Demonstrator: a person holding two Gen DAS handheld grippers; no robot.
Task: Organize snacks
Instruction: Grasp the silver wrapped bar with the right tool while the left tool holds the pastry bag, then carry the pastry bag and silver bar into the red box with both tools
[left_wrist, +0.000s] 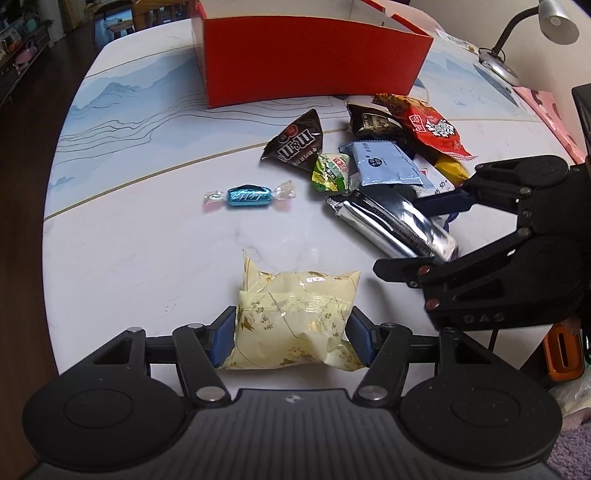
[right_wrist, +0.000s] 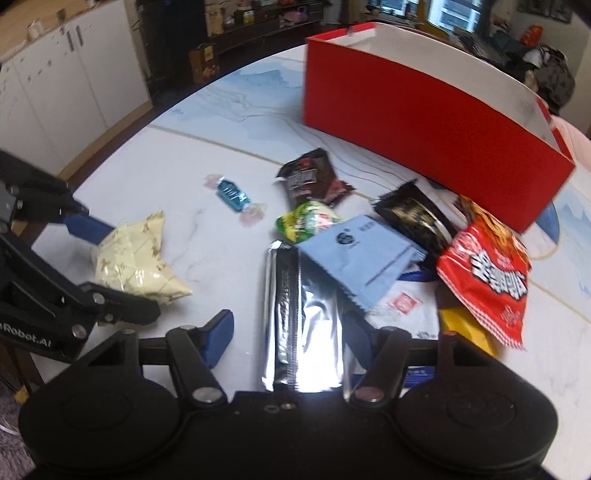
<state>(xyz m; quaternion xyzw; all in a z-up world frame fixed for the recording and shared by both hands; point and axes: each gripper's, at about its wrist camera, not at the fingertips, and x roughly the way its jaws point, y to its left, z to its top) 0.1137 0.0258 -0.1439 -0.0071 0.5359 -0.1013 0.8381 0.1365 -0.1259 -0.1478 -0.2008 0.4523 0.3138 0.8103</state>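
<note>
Tongs first: we are clamping the left tongs (left_wrist: 291, 334) on the cream packet (left_wrist: 295, 317) low over the bench (left_wrist: 147, 240), while the right tongs (right_wrist: 291, 341) are straddling the silver bar (right_wrist: 301, 325), lengthwise between them, left pad not yet touching, red box (right_wrist: 424, 122) ahead.

The left gripper (left_wrist: 291, 338) pinched a cream packet (left_wrist: 295, 317) between its blue pads on the pale table (left_wrist: 147, 240), while to its right the right gripper (left_wrist: 428, 236) straddled a silver packet (left_wrist: 391, 225), with a blue candy (left_wrist: 248, 196) and red box (left_wrist: 314, 59) beyond.
</note>
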